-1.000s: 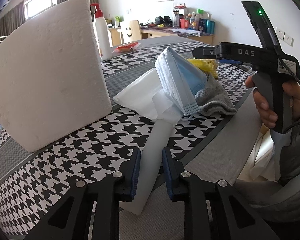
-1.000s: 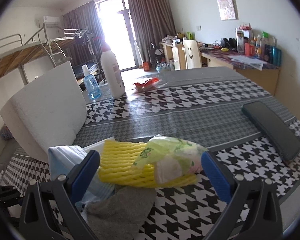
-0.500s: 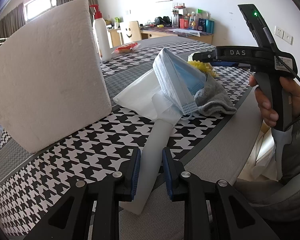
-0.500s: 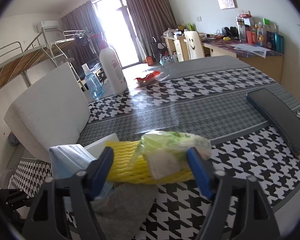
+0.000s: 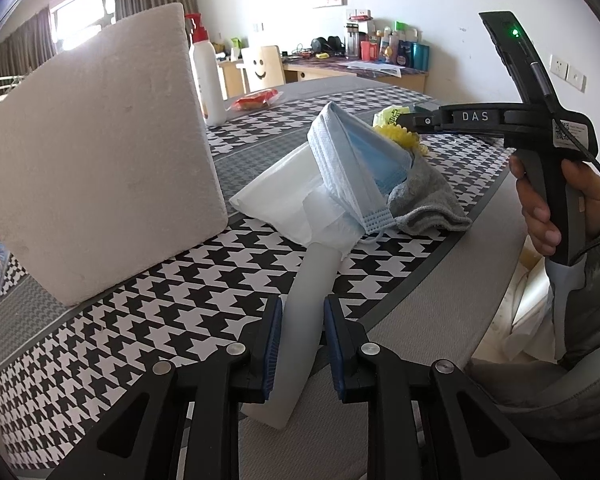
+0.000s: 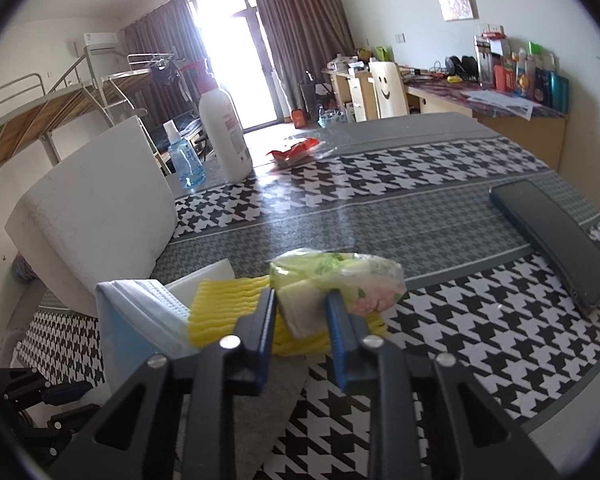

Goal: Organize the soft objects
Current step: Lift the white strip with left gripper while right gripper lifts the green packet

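Two grippers | left gripper (image 5: 299,336) pinching white tube (image 5: 296,332) | right gripper (image 6: 301,312) closing on tissue pack (image 6: 336,284)

Your pile, 12 o'clock | blue mask stack (image 5: 352,168) tilted on white foam sheet (image 5: 284,196) | grey cloth (image 5: 428,200) right | tissue pack (image 6: 340,280) atop yellow foam (image 6: 228,308)

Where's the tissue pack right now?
In the right wrist view the tissue pack lies on the yellow sponge, centre frame, between the closing right gripper jaws, right of the face masks.
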### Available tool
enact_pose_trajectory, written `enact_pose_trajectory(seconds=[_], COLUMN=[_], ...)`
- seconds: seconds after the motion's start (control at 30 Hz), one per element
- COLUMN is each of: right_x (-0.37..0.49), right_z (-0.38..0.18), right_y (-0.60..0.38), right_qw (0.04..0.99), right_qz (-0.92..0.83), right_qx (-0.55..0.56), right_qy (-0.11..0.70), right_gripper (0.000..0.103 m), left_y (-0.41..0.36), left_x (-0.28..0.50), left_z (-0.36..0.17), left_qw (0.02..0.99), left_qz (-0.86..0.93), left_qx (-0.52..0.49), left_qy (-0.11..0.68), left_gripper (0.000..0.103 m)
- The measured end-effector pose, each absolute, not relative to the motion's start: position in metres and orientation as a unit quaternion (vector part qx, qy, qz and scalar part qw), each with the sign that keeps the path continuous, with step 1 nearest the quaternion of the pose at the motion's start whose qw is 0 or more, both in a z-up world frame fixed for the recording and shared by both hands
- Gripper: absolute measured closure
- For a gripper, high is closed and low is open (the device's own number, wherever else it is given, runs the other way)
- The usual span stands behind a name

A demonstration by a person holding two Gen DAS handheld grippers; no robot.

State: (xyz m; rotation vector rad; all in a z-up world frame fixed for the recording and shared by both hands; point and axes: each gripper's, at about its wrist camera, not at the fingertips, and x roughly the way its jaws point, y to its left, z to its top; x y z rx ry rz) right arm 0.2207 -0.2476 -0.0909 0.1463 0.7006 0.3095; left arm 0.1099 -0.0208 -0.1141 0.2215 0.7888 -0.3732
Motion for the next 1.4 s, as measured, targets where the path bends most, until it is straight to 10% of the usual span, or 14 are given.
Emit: enact_pose_trajectory(seconds=[1.1,1.23,1.4], right_x=[0.192,0.192,0.196], right_z=[-0.060,-0.060,-0.062], right_y=[-0.244,-0.249,-0.254], right_qw=[0.938,0.940,0.945], right_qz=[0.158,0.153,0.141], right_qx=[0.052,0.060,0.064], right_qy=[0.304,0.298,0.289], right_gripper=[0.093,0.028,0.024], left_y=[0.005,0.005,0.006], left_x=[0.079,0.078,0.079], left_z=[-0.089,-0.089,-0.084], left_qw=[0.922,0.922,0.924], left_qz=[-0.159,-0.158,-0.158], left_qx=[0.089,0.089,0.086], left_qy=[0.342,0.342,0.338], left_gripper=[0.082,0.082,0.082])
